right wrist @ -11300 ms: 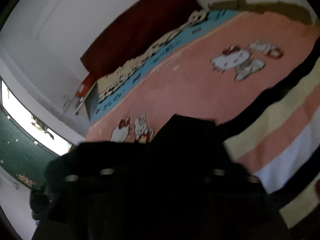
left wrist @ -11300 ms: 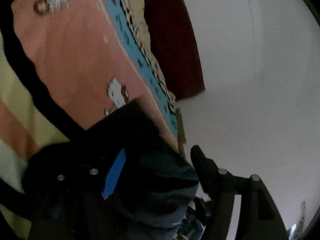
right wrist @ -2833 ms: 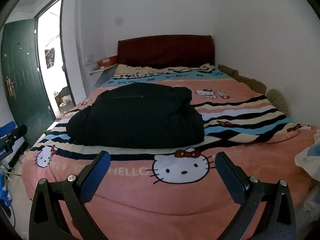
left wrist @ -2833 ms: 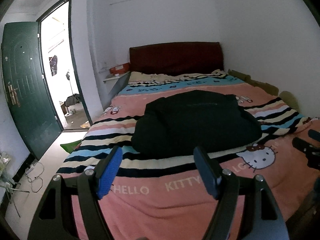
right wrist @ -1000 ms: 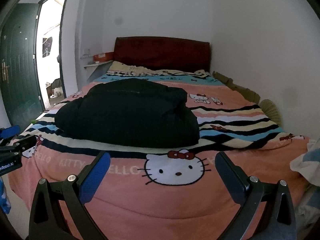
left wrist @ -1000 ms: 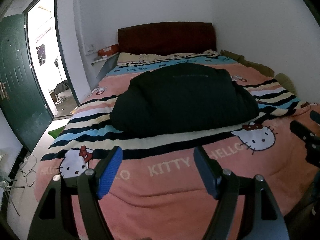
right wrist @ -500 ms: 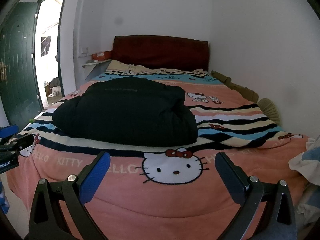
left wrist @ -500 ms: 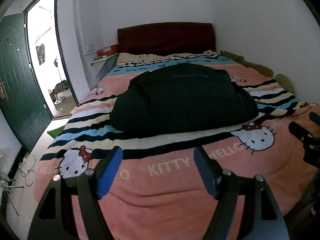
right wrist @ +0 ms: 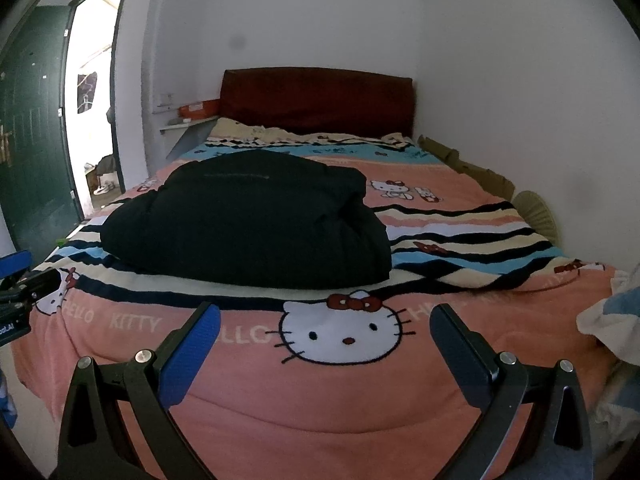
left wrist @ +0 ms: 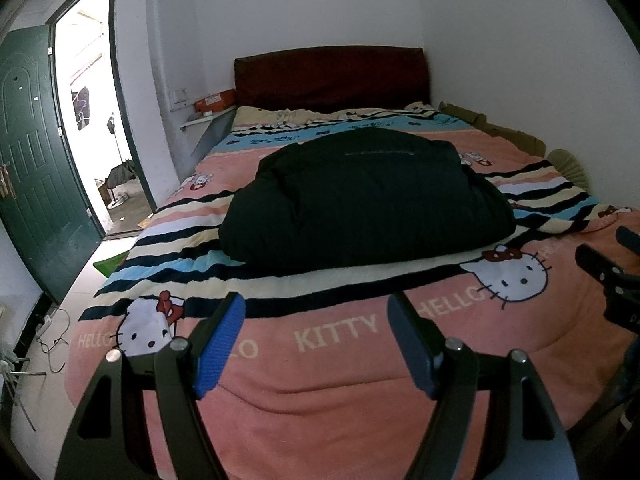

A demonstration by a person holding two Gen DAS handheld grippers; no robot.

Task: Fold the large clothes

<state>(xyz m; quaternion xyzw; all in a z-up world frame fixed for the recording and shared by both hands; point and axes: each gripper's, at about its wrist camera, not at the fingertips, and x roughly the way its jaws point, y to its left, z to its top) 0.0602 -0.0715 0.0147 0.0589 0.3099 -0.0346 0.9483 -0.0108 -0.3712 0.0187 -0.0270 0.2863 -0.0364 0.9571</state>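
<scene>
A large black padded garment (left wrist: 360, 200) lies folded in a thick bundle on the middle of the bed; it also shows in the right wrist view (right wrist: 248, 224). My left gripper (left wrist: 316, 316) is open and empty, held above the foot of the bed, short of the garment. My right gripper (right wrist: 324, 324) is open and empty, also above the foot of the bed over a cat face print. Each gripper shows at the edge of the other's view.
The bed has a pink striped Hello Kitty blanket (left wrist: 340, 360) and a dark red headboard (left wrist: 332, 76) against the white wall. An open green door (left wrist: 36, 160) is at the left, with cables on the floor. White and blue cloth (right wrist: 612, 320) lies at the right.
Both grippers, once shut on the black garment close to the bed, have let go and drawn back to the foot. In the last second they hardly moved; the garment lies still.
</scene>
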